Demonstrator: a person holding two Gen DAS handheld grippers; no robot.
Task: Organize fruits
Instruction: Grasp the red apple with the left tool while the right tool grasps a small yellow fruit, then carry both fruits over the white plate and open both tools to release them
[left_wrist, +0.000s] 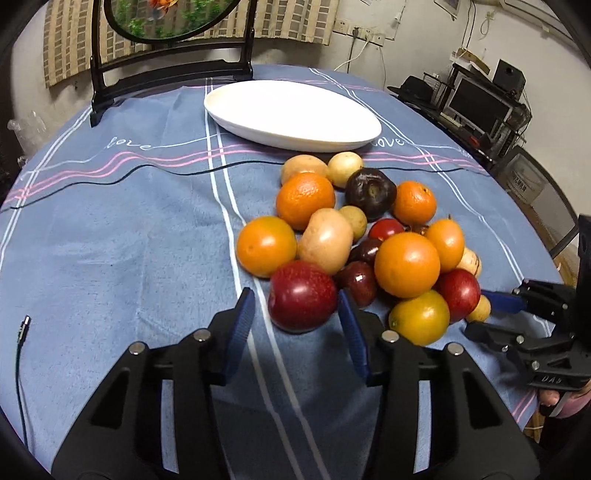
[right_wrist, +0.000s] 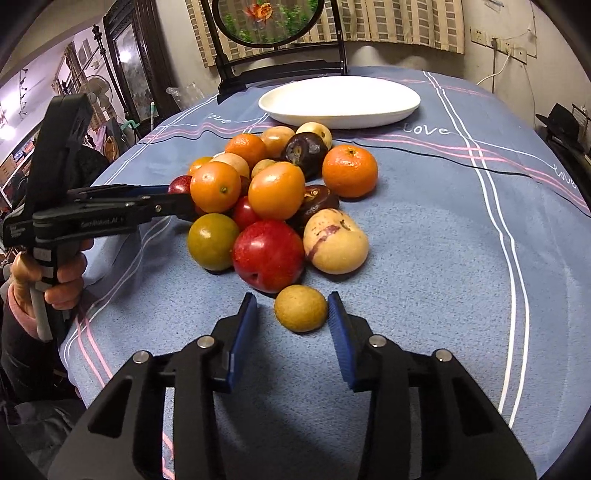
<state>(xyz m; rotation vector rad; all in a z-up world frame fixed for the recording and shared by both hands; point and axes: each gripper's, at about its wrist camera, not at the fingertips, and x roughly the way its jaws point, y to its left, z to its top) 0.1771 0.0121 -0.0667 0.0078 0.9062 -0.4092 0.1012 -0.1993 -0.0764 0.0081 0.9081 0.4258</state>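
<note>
Two hand-held grippers tilted down, left hand-held gripper (left_wrist: 297, 317) straddling red plum (left_wrist: 303, 295)

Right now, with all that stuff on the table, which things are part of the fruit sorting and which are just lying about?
Part of the job:
- heap of oranges, red and pale fruits
- big red round fruit between the left gripper fingers
- small tan round fruit between the right gripper fingers
- white oval plate, no fruit on it yet

Just lying about:
- black-framed round mirror
- thin black cable

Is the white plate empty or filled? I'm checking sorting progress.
Empty. The plate shows a bare white surface in both views, and all the fruit lies piled on the cloth in front of it.
</note>
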